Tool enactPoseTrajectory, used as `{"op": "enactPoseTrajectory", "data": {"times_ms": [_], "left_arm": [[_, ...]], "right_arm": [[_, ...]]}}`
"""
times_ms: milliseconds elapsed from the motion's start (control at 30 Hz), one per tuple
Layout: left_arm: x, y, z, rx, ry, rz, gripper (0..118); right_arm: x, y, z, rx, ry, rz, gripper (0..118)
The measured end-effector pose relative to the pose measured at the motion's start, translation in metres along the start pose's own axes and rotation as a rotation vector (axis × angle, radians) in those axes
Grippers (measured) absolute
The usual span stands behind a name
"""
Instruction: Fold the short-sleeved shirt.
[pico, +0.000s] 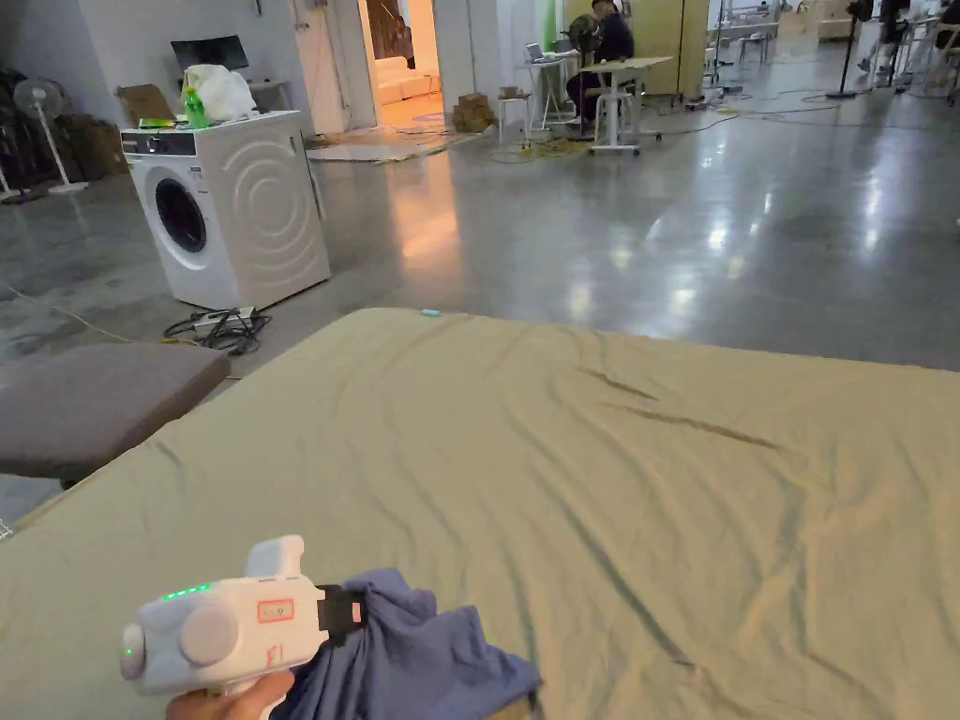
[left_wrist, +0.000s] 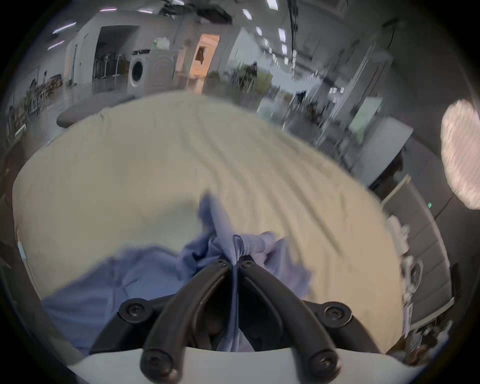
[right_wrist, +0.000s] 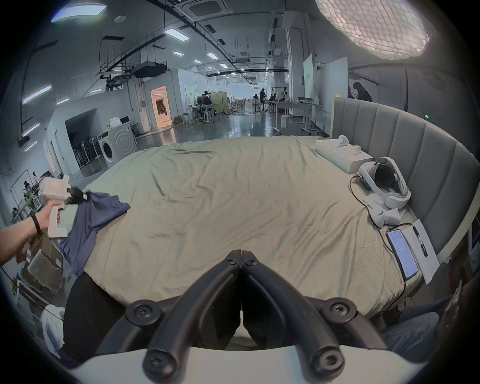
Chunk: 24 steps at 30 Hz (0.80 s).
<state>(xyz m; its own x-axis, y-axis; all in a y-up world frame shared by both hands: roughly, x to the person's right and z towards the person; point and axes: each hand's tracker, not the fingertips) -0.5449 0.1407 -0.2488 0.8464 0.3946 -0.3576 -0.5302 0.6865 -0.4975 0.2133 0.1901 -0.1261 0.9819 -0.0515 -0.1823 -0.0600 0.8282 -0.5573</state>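
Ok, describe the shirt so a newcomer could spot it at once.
Start at the big bed with the olive sheet. At its near left edge the left gripper is clamped on a bunched blue shirt, part of it hanging off the side. It is the one blue cloth there.

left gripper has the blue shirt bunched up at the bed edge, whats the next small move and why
Probably carry the shirt inward with the left gripper and lay it on the open sheet. Its jaws are clamped on a bunched fold, and part of the cloth hangs over the bed's near edge. The right gripper is shut on nothing, so it could then take a second corner for spreading.
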Motion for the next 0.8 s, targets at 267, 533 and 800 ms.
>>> {"op": "enactPoseTrajectory", "data": {"times_ms": [267, 533, 800], "left_arm": [[0.122, 0.103, 0.037, 0.119, -0.078, -0.273, 3], [0.296, 0.046, -0.041, 0.012, -0.339, -0.440, 3], [0.428, -0.183, -0.119, -0.348, -0.616, -0.444, 3]], "right_arm": [[0.021, -0.021, 0.021, 0.017, -0.014, -0.101, 0], [0.051, -0.044, 0.045, 0.009, -0.064, -0.190, 0], [0.082, -0.066, 0.077, 0.002, -0.146, -0.319, 0]]}}
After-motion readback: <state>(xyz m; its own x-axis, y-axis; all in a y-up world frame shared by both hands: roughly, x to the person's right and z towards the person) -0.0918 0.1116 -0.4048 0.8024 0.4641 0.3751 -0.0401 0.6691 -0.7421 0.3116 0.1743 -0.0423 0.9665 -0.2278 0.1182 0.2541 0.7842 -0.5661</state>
